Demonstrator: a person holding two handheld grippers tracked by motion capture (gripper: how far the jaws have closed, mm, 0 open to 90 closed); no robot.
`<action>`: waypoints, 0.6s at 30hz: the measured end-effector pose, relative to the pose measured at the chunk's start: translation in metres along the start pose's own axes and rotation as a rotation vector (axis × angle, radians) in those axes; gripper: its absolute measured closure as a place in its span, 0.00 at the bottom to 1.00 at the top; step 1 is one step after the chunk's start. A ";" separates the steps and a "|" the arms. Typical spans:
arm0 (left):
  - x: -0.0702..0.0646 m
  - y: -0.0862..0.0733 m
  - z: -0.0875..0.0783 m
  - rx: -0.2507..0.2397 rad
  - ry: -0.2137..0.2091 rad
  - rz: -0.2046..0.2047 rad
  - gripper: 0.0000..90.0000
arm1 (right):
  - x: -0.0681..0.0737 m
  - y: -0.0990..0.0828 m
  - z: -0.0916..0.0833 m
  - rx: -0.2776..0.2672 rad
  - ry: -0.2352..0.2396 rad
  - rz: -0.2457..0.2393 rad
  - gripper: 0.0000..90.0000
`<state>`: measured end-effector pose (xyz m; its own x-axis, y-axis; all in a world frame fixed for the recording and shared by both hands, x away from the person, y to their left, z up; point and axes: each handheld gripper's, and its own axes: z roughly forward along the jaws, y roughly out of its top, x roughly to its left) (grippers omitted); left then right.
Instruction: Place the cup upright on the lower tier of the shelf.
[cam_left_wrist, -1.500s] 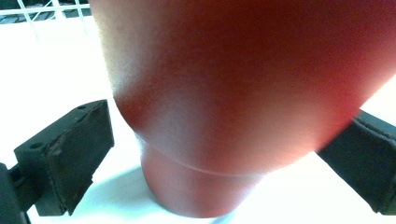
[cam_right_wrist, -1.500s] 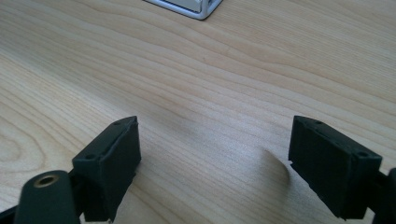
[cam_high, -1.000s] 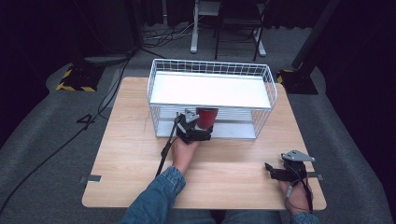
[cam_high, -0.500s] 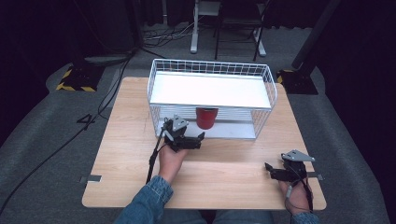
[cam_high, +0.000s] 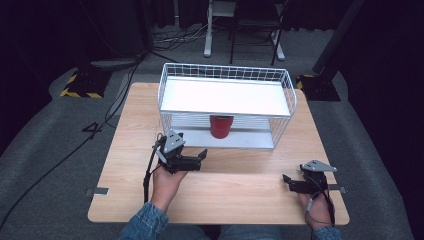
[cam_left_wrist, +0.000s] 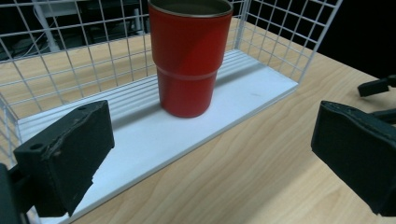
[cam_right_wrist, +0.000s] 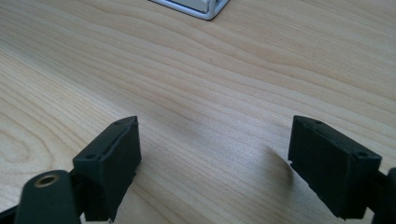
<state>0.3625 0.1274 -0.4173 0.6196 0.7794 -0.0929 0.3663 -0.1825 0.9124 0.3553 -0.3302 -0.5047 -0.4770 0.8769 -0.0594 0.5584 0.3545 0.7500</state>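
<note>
- On the far half of the tabletop (cam_high: 125, 145) stands a white wire rack (cam_high: 226, 75), its long side running along the far edge; it has a white top shelf and a white bottom board (cam_left_wrist: 154, 140).
- On that bottom board, near the middle of the rack's near side, a red cup (cam_high: 221, 126) stands upright with its mouth up (the left gripper view shows a metal rim and a step in its wall about halfway down).
- Toward the near left part of the tabletop, the left gripper (cam_high: 192, 162) sits in the person's left hand (cam_high: 167, 181), just in front of the rack and a little left of the cup.
- Its jaws are spread wide and grip nothing; in the left gripper view they frame the cup, which is well apart from both pads (cam_left_wrist: 70, 158).
- A grey plate (cam_high: 173, 140) tops this gripper, and a black cable (cam_high: 148, 172) trails from it toward the near edge.
- Near the near right corner of the tabletop, the right gripper (cam_high: 289, 181) rests low in the right hand (cam_high: 316, 212), pointing left along the near edge.
- Its jaws are also spread, with bare wood between them (the right gripper view shows a corner of the rack's board far ahead).
- Blue denim sleeves (cam_high: 142, 225) show at the near edge.
- Beyond the tabletop lies grey floor (cam_high: 45, 145) with a black cable across it.
</note>
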 end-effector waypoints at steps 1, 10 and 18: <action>0.000 0.000 -0.003 -0.005 -0.004 0.002 0.00 | 0.000 0.000 0.000 0.000 0.002 0.003 0.19; 0.002 -0.008 -0.027 0.031 -0.046 0.007 0.00 | -0.002 0.001 0.001 0.007 0.018 0.017 0.19; 0.009 -0.020 -0.045 0.076 -0.065 0.016 0.00 | -0.002 0.001 0.001 0.006 0.015 0.015 0.19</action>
<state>0.3295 0.1653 -0.4187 0.6685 0.7361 -0.1061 0.4060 -0.2417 0.8813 0.3575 -0.3311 -0.5049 -0.4787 0.8771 -0.0387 0.5696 0.3438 0.7466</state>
